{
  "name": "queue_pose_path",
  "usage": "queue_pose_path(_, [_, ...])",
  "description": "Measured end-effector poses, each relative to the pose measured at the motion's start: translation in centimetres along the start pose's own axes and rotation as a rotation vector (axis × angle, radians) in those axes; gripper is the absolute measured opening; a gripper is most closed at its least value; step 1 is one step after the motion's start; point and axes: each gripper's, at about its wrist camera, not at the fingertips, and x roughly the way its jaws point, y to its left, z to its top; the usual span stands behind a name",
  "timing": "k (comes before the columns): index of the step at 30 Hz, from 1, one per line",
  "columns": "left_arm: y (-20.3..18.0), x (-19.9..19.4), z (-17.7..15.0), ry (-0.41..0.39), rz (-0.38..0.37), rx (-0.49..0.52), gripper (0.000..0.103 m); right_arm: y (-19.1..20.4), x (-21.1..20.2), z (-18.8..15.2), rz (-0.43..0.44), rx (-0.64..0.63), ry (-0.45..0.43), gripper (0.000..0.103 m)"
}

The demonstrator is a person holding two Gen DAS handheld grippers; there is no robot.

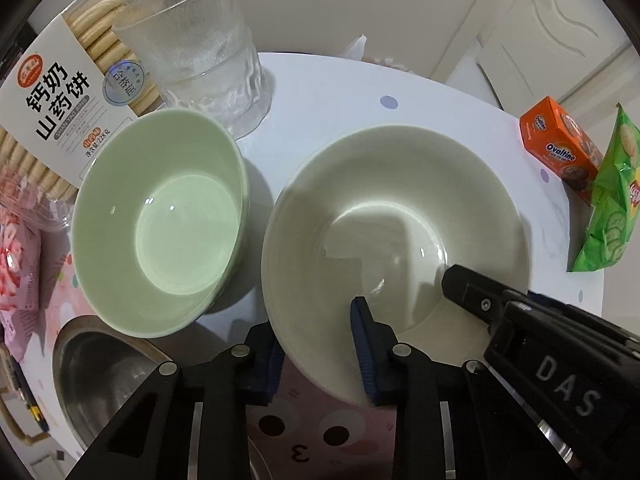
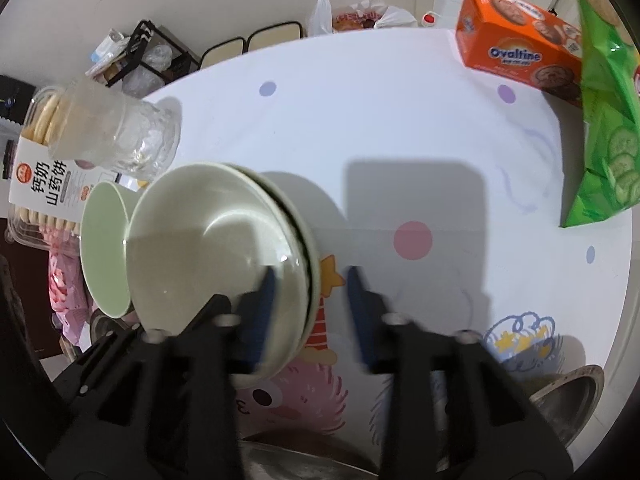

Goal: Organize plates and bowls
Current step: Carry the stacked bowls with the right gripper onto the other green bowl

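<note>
A cream deep plate (image 1: 394, 220) lies on the table, and the right wrist view (image 2: 216, 256) shows it stacked on a second plate (image 2: 314, 276). A pale green bowl (image 1: 160, 220) stands just left of it and also shows in the right wrist view (image 2: 102, 248). My left gripper (image 1: 316, 344) is open, its jaws astride the plate's near rim, one finger (image 1: 366, 344) inside the plate. My right gripper (image 2: 310, 308) is open astride the stack's right rim, and its finger (image 1: 476, 292) reaches into the plate in the left wrist view.
A ribbed glass (image 1: 200, 40) and a biscuit pack (image 1: 60, 92) stand behind the bowl. An orange Ovaltine box (image 2: 520, 44) and a green crisp bag (image 2: 604, 120) sit at the right. A steel bowl (image 1: 96, 380) lies near left, a steel pot rim (image 2: 572, 396) near right.
</note>
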Motion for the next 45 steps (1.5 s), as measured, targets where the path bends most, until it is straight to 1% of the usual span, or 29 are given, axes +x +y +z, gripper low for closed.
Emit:
queue_pose_path(3, [0.1,0.1,-0.2,-0.007,0.005,-0.011,0.027,0.2,0.1,-0.1,-0.01,-0.006,-0.005,0.018])
queue_pose_path(7, [1.0,0.3,0.2,-0.003,-0.005,-0.063,0.022,-0.1,0.0,-0.1,0.003,0.012,-0.005,0.018])
queue_pose_path(12, [0.7,0.4,0.3,-0.01,0.021,-0.041,0.021,0.0,0.0,-0.2,-0.006,0.026,-0.007,0.017])
queue_pose_path(16, [0.7,0.5,0.3,-0.022,0.02,-0.039,0.019,0.0,-0.1,-0.5,-0.015,0.021,0.0,0.018])
queue_pose_path(21, [1.3,0.2,-0.5,-0.01,0.013,-0.028,0.018,-0.4,-0.1,-1.1,0.007,0.029,0.018,0.018])
queue_pose_path(28, [1.6,-0.2,-2.5,-0.005,0.018,-0.015,0.018,-0.5,-0.3,-2.3,0.004,0.016,0.021,0.019])
queue_pose_path(30, [1.5,-0.2,-2.4,-0.006,0.015,-0.015,0.018,-0.6,-0.5,-2.6,0.008,0.018,0.012,0.019])
queue_pose_path(33, [1.5,-0.6,-3.1,-0.02,0.017,-0.011,0.018,-0.5,-0.9,-3.1,0.007,0.018,-0.018,0.019])
queue_pose_path(45, [1.3,-2.9,-3.6,-0.074,0.022,-0.01,0.018,-0.6,-2.7,-4.0,0.019,0.009,-0.059,0.019])
